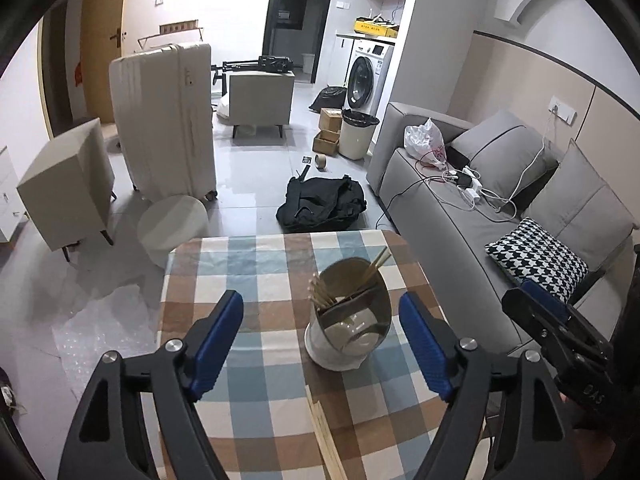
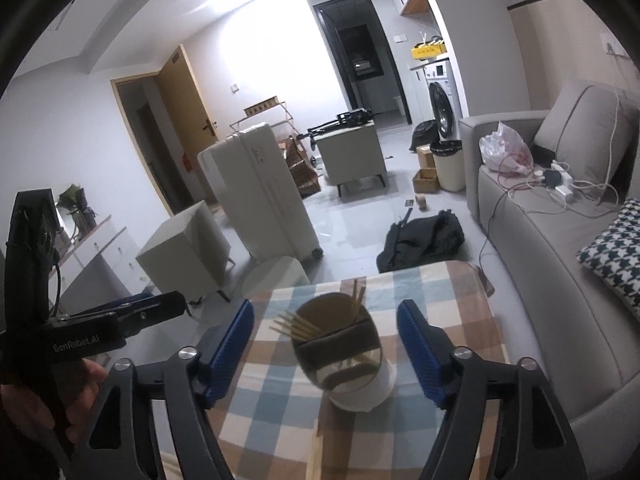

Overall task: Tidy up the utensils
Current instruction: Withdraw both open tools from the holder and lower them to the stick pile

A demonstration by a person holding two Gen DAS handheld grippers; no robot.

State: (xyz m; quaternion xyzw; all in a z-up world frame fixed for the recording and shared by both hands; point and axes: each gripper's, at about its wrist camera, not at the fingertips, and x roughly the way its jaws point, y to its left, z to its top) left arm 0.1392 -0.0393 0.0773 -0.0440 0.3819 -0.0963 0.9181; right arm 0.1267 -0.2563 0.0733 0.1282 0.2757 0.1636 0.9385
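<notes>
The left gripper [image 1: 320, 344] hangs low over the checked tablecloth [image 1: 260, 280], its two blue fingers [image 1: 218, 344] spread wide apart with nothing between them. The right gripper [image 2: 325, 354] hangs the same way, wide open and holding nothing. In the left view the right gripper [image 1: 560, 320] shows at 3 o'clock, and in the right view the left gripper [image 2: 120, 316] shows at 9 o'clock with a hand [image 2: 40, 408] wrapped around its handle. Just past the fingers, near the middle of the table, stands a round utensil holder [image 1: 348, 320] with a white bottom and a wall inside that splits it in two. Wooden chopsticks [image 1: 322, 294] stick up from its left part, fanned out toward 10 o'clock. A few more chopsticks [image 1: 378, 264] lean out of the back part toward 1 o'clock. One flat wooden stick [image 1: 324, 432] lies on the cloth at 6 o'clock. Farther off, a black bag [image 1: 322, 202] lies on the floor, a gray sofa [image 1: 460, 216] sits at 2 o'clock, and a white suitcase [image 1: 164, 120] stands at 11 o'clock.
</notes>
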